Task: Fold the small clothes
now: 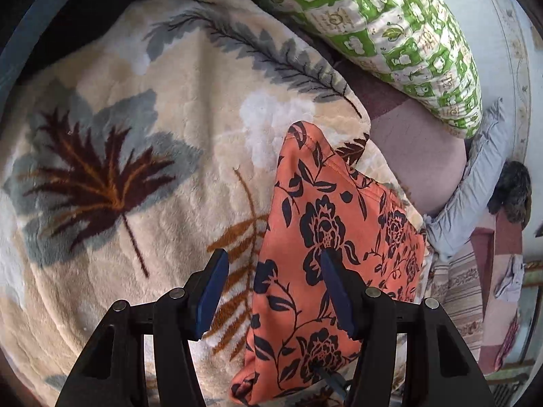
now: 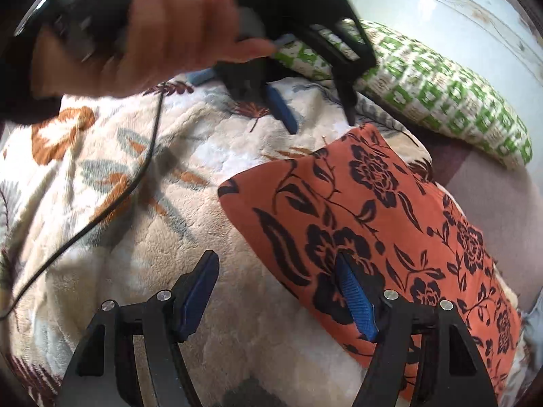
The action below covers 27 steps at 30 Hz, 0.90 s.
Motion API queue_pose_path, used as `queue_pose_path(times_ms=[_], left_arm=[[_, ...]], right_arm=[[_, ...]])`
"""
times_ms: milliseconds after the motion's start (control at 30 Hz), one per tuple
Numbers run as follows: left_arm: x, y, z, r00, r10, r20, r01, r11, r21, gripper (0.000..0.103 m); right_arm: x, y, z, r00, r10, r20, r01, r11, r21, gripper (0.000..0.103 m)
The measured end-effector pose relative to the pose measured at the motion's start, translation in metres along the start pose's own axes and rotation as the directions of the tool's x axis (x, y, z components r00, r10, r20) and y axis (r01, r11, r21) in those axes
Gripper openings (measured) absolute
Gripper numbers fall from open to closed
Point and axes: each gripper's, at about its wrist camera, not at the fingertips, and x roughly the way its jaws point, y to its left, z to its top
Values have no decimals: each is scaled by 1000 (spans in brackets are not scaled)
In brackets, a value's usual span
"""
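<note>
A folded orange garment with dark flower print point(image 1: 325, 203) point(image 2: 390, 210) lies on a cream leaf-patterned blanket point(image 1: 135, 135) point(image 2: 135, 220). In the left wrist view my left gripper point(image 1: 273, 254) hovers open over the garment's left edge, its right pad point(image 1: 336, 291) above the cloth and its left pad over the blanket. Nothing is pinched between them. My right gripper point(image 2: 276, 256) is open too and straddles the garment's near left edge, holding nothing. Farther back in the right wrist view, a hand point(image 2: 169, 34) carries the left gripper point(image 2: 320, 125), blurred, above the blanket.
A green-and-white quilted pillow point(image 1: 390, 34) point(image 2: 441, 101) lies behind the garment. Mauve bedsheet point(image 1: 417, 142) shows to the right, with a grey cloth point(image 1: 475, 186) at the bed's edge. A black cable point(image 2: 146, 169) trails across the blanket at left.
</note>
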Motion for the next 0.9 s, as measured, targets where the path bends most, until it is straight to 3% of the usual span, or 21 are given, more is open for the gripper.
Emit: queue_pose_path(times_ms=[167,300,333,367,400,433,533,767,900], left_arm=[[31,-17,33,998,46,-38,-44,998,45,56],[63,-33,42,991,95,-97,-82,988,128,56],[71,-39,44,989,103,-108,-87,985,149,54],[77,-43,43,987,110,-113,-89,981,170,52],[80,-49,42,988,115,-101,-95,977,191,46],[81,-54,41,989,120,-87,-99,972,215,26],[73,-70,33,992,119,-35,-106,958,266,18],[41,-119,7,996,74,43,-84,947,309,16],[23,-160,-13,997,48,56,-65,935,349,16]], right_arm=[[12,24,7,989,-149,22,150,981,-124,72],[22,21,15,984,-175,22,177,973,-149,66],[23,19,16,985,-172,30,175,973,-148,59],[25,15,19,984,-173,30,176,973,-146,33],[27,10,20,983,-180,30,182,974,-137,21],[25,3,21,986,-161,38,165,980,-112,20],[9,-17,22,986,-146,87,149,988,-31,16],[-38,-58,13,978,-147,147,124,980,154,15],[-68,-92,-9,976,-142,163,85,945,315,15]])
